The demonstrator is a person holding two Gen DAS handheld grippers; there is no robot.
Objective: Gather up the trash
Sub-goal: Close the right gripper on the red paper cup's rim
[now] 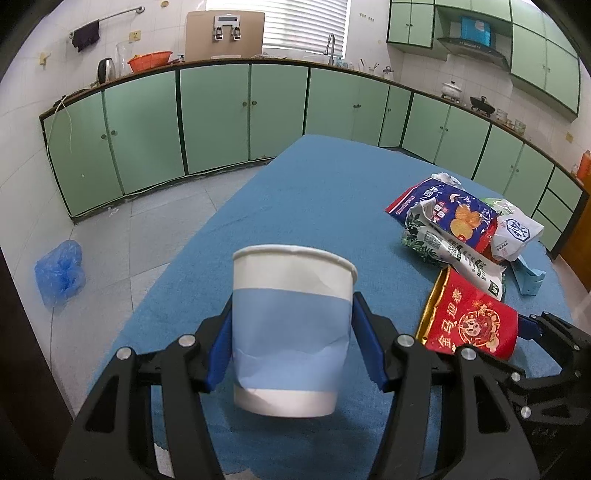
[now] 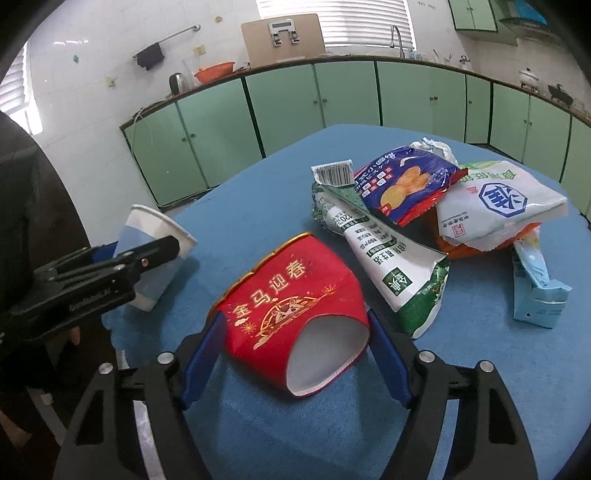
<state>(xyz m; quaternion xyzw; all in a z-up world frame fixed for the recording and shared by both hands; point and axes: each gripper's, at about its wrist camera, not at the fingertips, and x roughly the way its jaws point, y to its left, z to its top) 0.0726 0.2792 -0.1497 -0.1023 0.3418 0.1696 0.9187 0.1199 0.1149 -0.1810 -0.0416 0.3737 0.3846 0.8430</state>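
Left gripper [image 1: 291, 343] clamps paper cup [image 1: 291, 332] upright.

wrappers [image 2: 424, 206] crowd right, blue table [image 1: 295, 192] bare left

matt paper cup [image 1: 291, 332], fuzzy blue tablecloth [image 1: 325, 192]

Cabinets: a long run of pale green base cabinet doors [image 1: 218, 114] curving around the room under a dark-edged countertop.
Upper units: matching green wall cupboards [image 1: 543, 55] at the right.
Counter, left end: shiny steel electric kettle [image 1: 105, 70] just beside an orange plastic colander [image 1: 149, 61].
Wall: dark cloth [image 1: 85, 36] hanging on a metal rail.
Window: white slatted blinds [image 1: 306, 22].
Floor: crumpled blue plastic bag [image 1: 59, 273] on grey tiles.
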